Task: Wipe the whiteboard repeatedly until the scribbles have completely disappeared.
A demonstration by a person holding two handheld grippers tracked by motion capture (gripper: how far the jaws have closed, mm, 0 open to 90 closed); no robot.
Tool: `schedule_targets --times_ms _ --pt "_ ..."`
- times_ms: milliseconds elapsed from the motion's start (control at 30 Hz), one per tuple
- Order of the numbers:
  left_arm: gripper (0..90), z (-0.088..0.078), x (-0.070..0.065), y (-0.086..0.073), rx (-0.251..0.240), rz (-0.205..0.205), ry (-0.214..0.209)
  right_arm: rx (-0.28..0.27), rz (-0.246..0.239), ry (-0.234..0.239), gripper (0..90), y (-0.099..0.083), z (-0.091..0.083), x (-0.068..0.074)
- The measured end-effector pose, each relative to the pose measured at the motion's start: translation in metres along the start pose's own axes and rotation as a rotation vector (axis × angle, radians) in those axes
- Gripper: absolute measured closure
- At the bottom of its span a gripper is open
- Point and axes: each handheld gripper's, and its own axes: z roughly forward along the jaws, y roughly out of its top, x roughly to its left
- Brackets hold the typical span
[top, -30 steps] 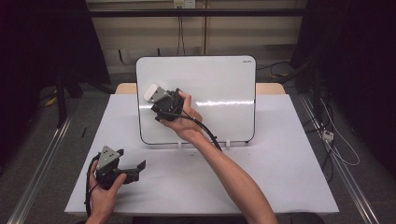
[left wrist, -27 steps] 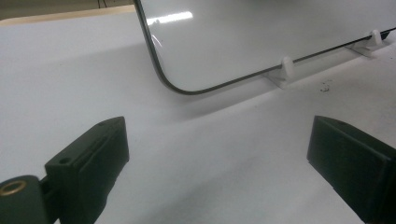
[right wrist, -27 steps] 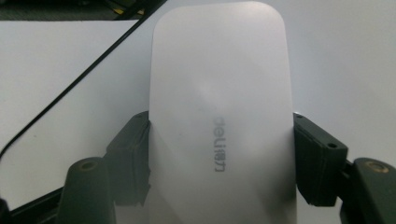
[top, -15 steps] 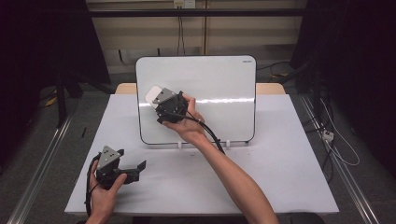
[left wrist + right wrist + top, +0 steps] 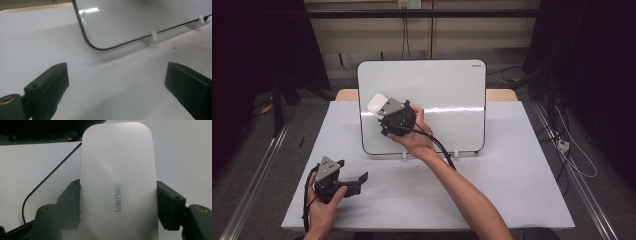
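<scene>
Against the upper left part of the white rectangular whiteboard with rounded corners and a thin dark rim [image 5: 447, 90], the right gripper [image 5: 382, 111] holds a white, smooth, oblong plastic eraser block with rounded ends [image 5: 376, 104]. From the high view the block juts out beyond the gripper toward the board's left edge, its far end lying over the board's face. Seen along the right gripper [image 5: 117, 202], the eraser block [image 5: 117, 170] sits lengthwise between the two black jaws, which are clamped on its long sides, one pad pressing each flank; grey lettering runs along its top face, and it reaches well past the jaw tips. Whether its underside touches the board I cannot tell

The board stands tilted back on small white clips [image 5: 455, 153] near the far middle of the white table [image 5: 522, 190], with a bright streak of reflected light across its face

Near the front left corner of the table, well apart from the eraser, the left gripper [image 5: 357, 181] rests low over the tabletop in the person's left hand [image 5: 323, 210]. In its own view the left gripper [image 5: 117, 82] has its jaws standing wide apart with bare table between them, and the board's lower corner [image 5: 95, 46] lies ahead of it
</scene>
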Motion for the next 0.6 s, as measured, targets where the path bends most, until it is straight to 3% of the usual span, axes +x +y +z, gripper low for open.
schedule_targets --times_ms 600 --pt "5.6 0.001 0.0 0.0 0.004 -0.005 0.001 -0.011 0.087 -0.021 31.0 -0.025 -0.02 -0.021"
